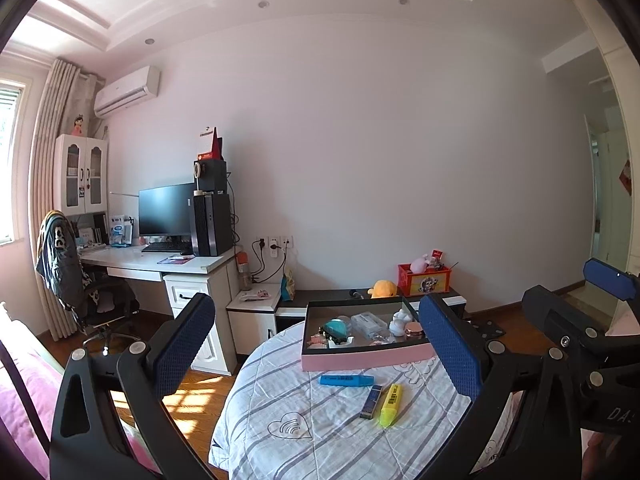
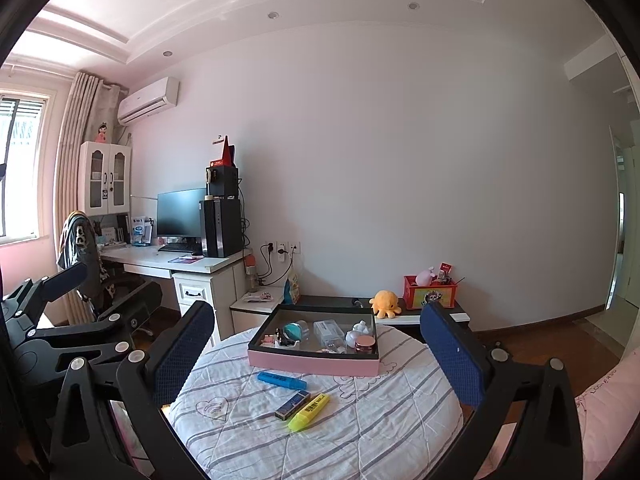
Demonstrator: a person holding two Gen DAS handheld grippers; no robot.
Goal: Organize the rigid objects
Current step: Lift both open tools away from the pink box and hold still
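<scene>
Yellow highlighter [image 2: 309,411] lies on the quilt [image 2: 360,432] touching a dark box [image 2: 292,405], both long axes running near-left to far-right; blue highlighter [image 2: 281,380] sits apart, nearer the pink tray [image 2: 312,361]. We hold left gripper [image 1: 316,364] and right gripper [image 2: 316,364] with jaws wide, holding nothing, above and short of all three. We judge neither gripper clearly nearer

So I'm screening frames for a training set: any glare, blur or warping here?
Left wrist view: strong fisheye bending of walls and ceiling, dark lens corners, a sunlit floor patch; the highlighters stay sharp. Right wrist view: same warping, bright window, the pink box in focus.
</scene>
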